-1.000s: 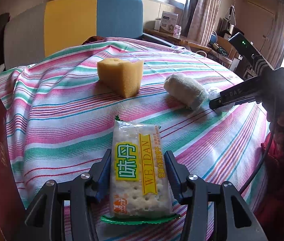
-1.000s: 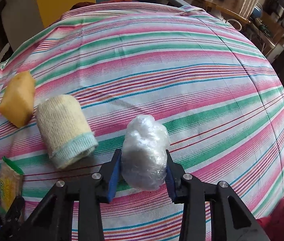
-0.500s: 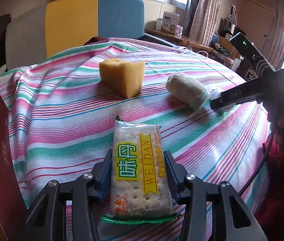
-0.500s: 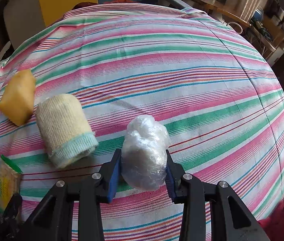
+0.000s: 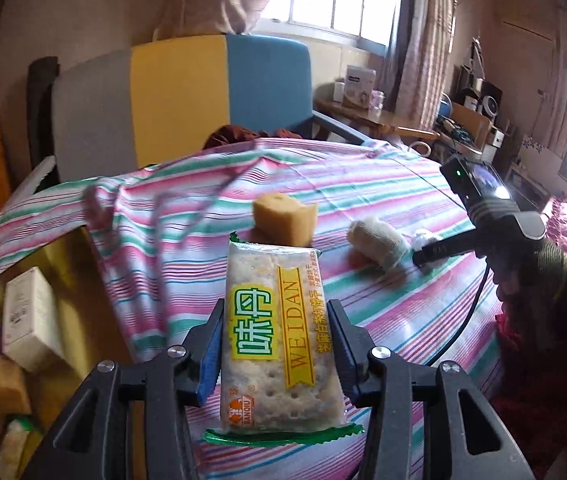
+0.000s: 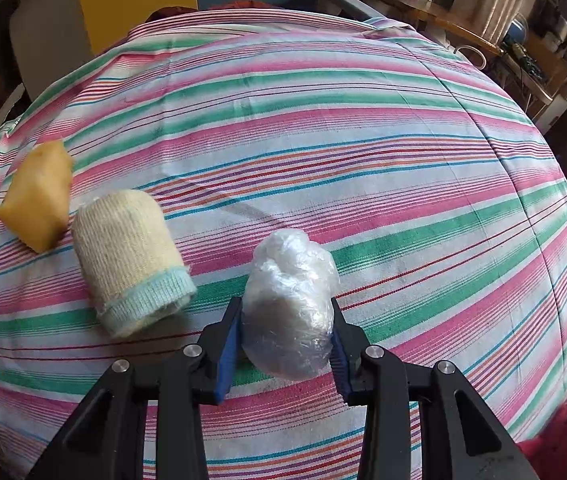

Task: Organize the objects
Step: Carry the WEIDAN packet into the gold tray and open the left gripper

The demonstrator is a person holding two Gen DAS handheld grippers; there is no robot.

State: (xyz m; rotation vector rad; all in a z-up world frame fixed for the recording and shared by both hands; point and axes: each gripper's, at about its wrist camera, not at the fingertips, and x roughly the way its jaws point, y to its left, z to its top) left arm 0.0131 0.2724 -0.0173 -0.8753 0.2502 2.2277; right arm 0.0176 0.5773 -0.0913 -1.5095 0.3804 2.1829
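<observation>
We are partway through the tidying, as far as we can judge. Beside the table, at the left of the left wrist view, a gold-lined box [image 5: 63, 264] is already holding a pale carton [image 5: 29, 320], something spongy and a few smaller items we cannot make out. Three things are lying loose on the striped cloth [image 6: 323, 128] over the table: a yellow sponge [image 6: 37, 196], a rolled knit sock [image 6: 131, 260] with a pale blue cuff, and a wad of clear plastic wrap [image 6: 289, 304].

We are holding the cracker packet [image 5: 277, 332] in the left hand-held gripper [image 5: 277, 352], its fingers [image 5: 209, 356] pressing the long sides of the packet about halfway along, so the green crimped end is sticking out toward the camera and the far end is pointing at the sponge. The packet is sitting tilted, clear of the cloth, just to the right of the box's edge; it is probably bound for the box.

We are closing the right hand-held gripper [image 6: 287, 344] on the plastic wad, with both blue pads touching its lower half and the bulk bulging forward past the tips. The wad appears to be resting on the cloth, just beside the sock's cuff. The sponge is lying just beyond the sock, to the left.

By our reckoning, the packet and wad are in hand and not yet stowed, and the sock and sponge are waiting.
</observation>
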